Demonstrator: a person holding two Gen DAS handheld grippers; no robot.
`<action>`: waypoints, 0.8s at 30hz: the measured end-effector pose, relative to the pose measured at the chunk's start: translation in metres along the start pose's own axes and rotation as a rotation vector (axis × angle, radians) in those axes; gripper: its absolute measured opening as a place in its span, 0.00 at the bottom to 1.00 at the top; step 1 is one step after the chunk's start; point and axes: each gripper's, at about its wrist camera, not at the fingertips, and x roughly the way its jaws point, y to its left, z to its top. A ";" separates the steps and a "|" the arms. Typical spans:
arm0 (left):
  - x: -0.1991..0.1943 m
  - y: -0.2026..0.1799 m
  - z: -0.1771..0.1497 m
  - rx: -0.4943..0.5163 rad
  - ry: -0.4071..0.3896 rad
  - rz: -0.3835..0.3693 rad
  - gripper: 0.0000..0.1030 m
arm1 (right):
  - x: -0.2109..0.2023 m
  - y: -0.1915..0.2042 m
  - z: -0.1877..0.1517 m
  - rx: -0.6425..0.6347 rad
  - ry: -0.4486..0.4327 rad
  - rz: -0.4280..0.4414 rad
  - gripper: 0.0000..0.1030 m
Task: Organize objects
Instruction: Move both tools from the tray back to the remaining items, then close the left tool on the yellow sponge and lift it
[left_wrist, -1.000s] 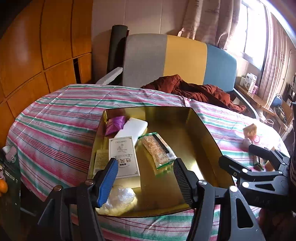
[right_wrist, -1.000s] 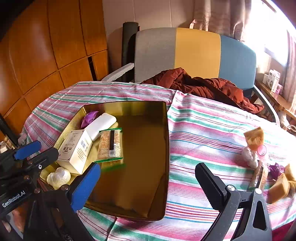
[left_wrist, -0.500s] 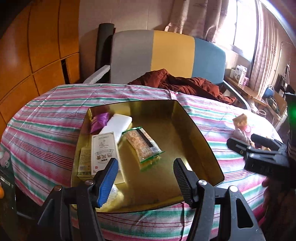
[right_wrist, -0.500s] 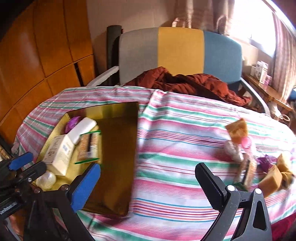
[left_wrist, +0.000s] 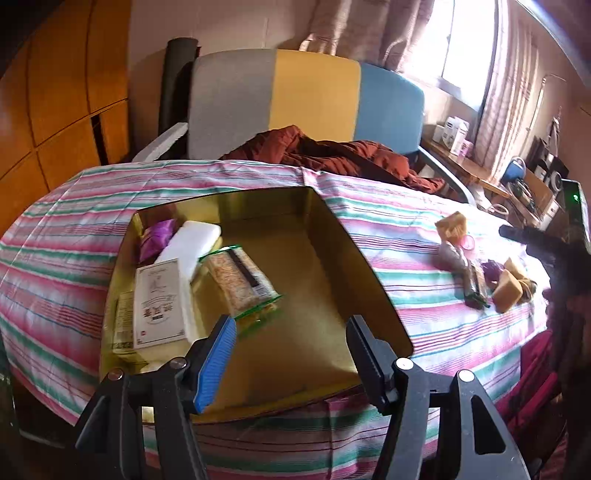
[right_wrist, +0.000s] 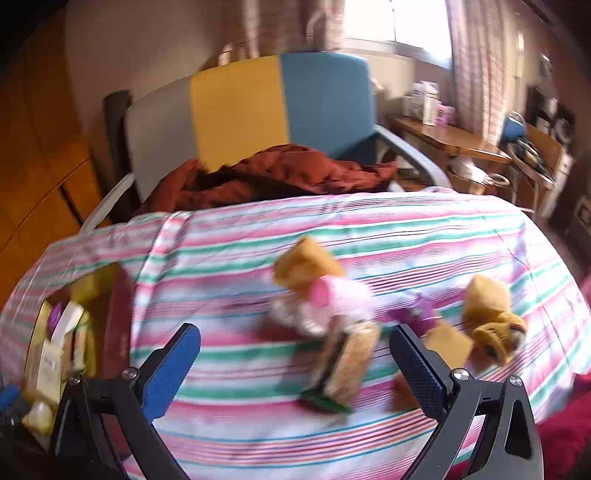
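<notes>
Right gripper (right_wrist: 293, 363) is spread and empty above the clear green-edged cracker packet (right_wrist: 341, 371) lying flat on the striped-cloth surface (right_wrist: 424, 236), well right of the shiny gold rectangular tin (left_wrist: 364, 280). Best bet: straddle the packet's short width, then close. Crowding it: pink wrapped sweets (right_wrist: 327, 301), purple wrapper (right_wrist: 419, 315) and tan wrapped cakes (right_wrist: 489, 308) touch or sit just beside. Left gripper (left_wrist: 290, 352) is spread and empty over the tin.
</notes>
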 end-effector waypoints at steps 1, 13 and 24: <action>0.001 -0.003 0.001 0.010 0.003 -0.007 0.61 | 0.002 -0.013 0.005 0.025 -0.003 -0.016 1.00; 0.028 -0.094 0.030 0.222 0.037 -0.107 0.61 | 0.040 -0.130 0.012 0.346 0.034 -0.048 1.00; 0.109 -0.193 0.062 0.330 0.150 -0.244 0.59 | 0.036 -0.146 0.006 0.470 0.044 0.070 1.00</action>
